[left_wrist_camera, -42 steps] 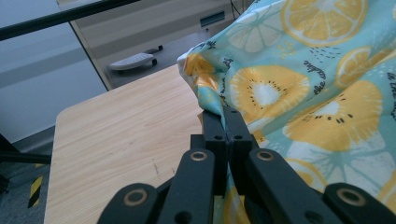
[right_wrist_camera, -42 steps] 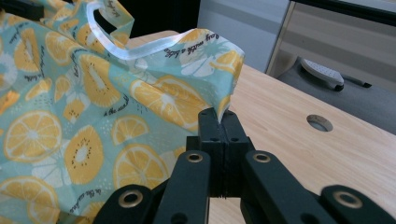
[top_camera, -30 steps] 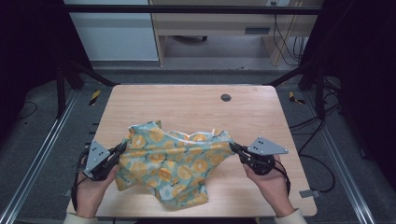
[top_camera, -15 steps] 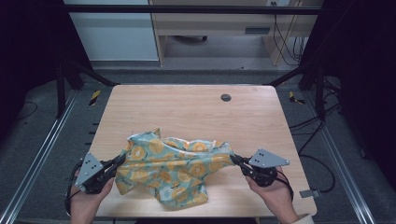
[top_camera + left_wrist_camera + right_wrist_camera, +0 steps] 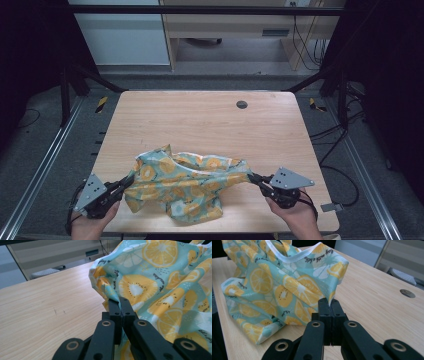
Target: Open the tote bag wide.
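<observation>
A teal cloth printed with orange and lemon slices point(image 5: 187, 182) lies bunched near the table's front edge, pulled between both grippers. My left gripper point(image 5: 126, 183) is shut on its left edge, and in the left gripper view the jaws pinch a fold of the cloth point(image 5: 150, 282) at the left gripper's tips point(image 5: 120, 300). My right gripper point(image 5: 252, 177) is shut on the cloth's right corner. The right gripper view shows that corner of the cloth point(image 5: 287, 287), with a white hem, held at the right gripper's tips point(image 5: 329, 300).
The wooden table point(image 5: 200, 125) has a small round grommet point(image 5: 242, 104) at its far right. Metal rails and cables run along both sides on the floor. A desk and cabinet stand beyond the far edge.
Both grippers have drawn back toward the table's front edge, dragging the cloth with them and stretching it a little wider between them.
</observation>
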### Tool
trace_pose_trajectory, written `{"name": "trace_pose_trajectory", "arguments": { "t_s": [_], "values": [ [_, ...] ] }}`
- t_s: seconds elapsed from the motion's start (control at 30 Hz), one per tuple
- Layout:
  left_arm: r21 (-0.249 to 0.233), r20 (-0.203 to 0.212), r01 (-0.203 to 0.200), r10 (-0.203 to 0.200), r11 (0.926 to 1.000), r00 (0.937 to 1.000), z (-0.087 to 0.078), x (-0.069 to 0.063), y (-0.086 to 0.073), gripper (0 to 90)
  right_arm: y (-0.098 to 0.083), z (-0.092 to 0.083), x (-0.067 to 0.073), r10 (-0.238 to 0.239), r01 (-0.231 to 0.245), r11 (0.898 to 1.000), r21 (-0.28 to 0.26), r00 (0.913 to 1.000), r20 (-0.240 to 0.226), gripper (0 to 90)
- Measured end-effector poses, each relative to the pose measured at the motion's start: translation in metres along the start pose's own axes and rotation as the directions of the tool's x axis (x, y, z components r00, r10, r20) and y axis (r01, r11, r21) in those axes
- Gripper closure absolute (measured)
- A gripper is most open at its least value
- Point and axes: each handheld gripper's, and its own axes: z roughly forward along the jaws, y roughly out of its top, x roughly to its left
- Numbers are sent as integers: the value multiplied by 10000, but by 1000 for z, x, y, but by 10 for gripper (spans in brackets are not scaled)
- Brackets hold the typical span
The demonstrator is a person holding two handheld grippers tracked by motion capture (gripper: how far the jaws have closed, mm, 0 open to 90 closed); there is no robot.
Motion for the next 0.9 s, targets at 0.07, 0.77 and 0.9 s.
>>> {"name": "trace_pose_trajectory", "arguments": {
  "t_s": [0.07, 0.77, 0.9],
  "values": [
    [125, 131, -106, 104, 9999, 9999, -2, -1, -3, 900, -1, -2, 2, -141, 141, 9999, -10, 9999, -85, 898],
    [3074, 943, -2955, 2801, 9045, 9553, 30, -25, -19, 900, -32, 14, 2, -646, 882, 9774, 1919, 9900, -1256, 899],
    [3587, 941, -3333, 3214, 8719, 9422, 38, -26, -21, 900, -35, 22, 3, -858, 1163, 9649, 2353, 9870, -1358, 898]
  ]
}}
